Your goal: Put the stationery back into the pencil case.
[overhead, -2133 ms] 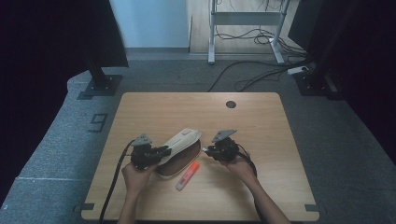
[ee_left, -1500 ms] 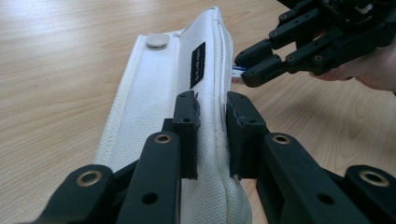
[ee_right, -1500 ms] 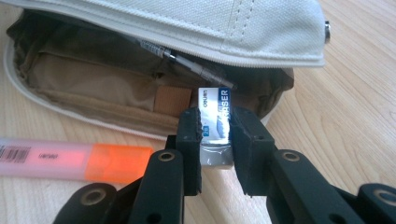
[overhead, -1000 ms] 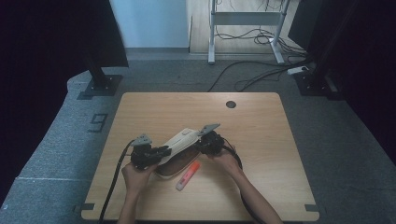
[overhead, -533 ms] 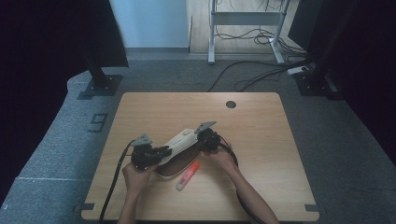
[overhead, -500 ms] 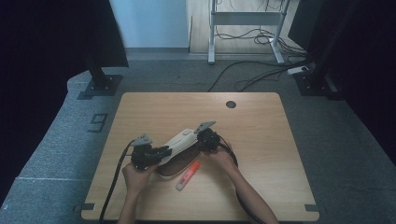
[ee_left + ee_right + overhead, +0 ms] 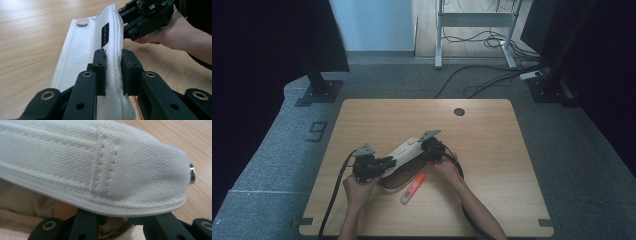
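The white canvas pencil case (image 7: 404,155) lies stretched between both grippers — left fingers (image 7: 100,66) and right gripper (image 7: 432,148) each clenched on an end.

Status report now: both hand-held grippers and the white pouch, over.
Left hand-held gripper shut on pouch edge. Right hand-held gripper shut on its far end, pouch open. Orange marker lies beside it, not in the way.

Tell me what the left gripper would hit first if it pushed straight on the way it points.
Nothing fresh: the left gripper is already clamped on the white pouch. Straight on lies more pouch fabric, then probably the right gripper holding the far end, though depth is hard to judge.
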Motion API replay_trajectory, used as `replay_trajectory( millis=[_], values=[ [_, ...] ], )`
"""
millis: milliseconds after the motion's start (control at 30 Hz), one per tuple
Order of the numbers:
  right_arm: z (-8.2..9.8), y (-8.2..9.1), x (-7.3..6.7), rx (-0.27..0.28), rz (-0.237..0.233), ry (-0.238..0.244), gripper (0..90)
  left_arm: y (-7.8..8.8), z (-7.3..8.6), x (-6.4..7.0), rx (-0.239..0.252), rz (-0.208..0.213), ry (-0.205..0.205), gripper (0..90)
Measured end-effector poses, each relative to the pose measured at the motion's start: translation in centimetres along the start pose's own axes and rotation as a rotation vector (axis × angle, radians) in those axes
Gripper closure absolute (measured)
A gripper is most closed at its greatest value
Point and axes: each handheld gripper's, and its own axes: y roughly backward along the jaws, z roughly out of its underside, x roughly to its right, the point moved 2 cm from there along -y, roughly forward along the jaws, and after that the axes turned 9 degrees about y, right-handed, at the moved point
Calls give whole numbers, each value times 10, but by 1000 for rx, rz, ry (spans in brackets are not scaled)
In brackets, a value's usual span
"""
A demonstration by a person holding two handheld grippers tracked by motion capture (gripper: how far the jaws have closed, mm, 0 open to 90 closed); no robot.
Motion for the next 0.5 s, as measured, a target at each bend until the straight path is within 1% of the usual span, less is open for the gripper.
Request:
replay_trajectory(
  millis=[133, 333, 400, 500],
  values=[
    [-2, -2, 1, -7, 6, 7, 711, 0, 0, 0, 0, 0, -1, 749],
    [-3, -4, 2, -11, 13, 0, 705, 0, 0, 0, -1, 2, -1, 747],
    [-3, -5, 3, -18, 15, 5, 672, 0, 0, 0, -2, 1, -3, 746],
    [-2, -5, 4, -19, 17, -10, 624, -1, 0, 0, -2, 1, -3, 745]
  ],
)
